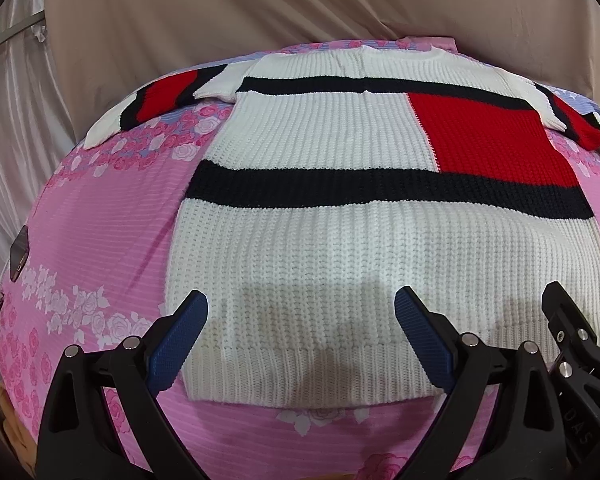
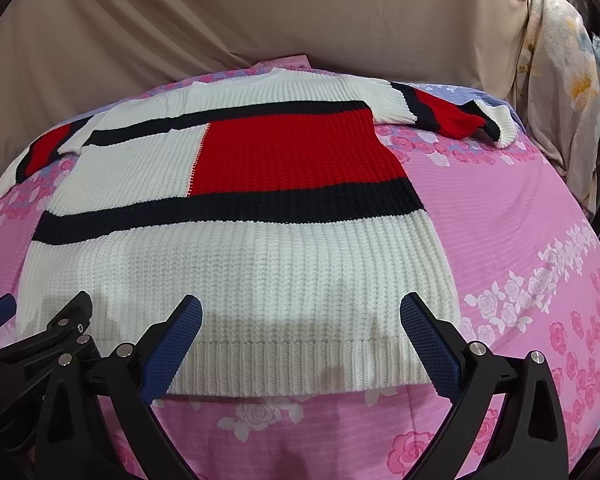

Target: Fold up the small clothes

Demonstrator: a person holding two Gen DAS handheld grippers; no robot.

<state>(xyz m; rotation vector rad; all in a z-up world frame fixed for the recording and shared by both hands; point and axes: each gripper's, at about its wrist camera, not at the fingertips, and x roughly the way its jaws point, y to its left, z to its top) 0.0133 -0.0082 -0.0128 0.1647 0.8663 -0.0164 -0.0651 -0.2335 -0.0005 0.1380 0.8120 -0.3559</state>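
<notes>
Sweater (image 1: 340, 248) lies flat on the pink bedspread (image 1: 100, 216), sleeves out. We hover our left gripper (image 1: 300, 312) and right gripper (image 2: 300, 312) above its near hem, both spread wide and empty. We should pinch each hem corner evenly, then lift together.

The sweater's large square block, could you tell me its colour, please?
Red, on the sweater; clearest in the right wrist view.

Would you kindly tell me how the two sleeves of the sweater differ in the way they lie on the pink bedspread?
The left sleeve lies stretched out straight, its white cuff flat on the bedspread. The right sleeve looks shorter and bunched, its cuff end bent back. Both spread outward from the sweater and share red, navy and white bands.
</notes>
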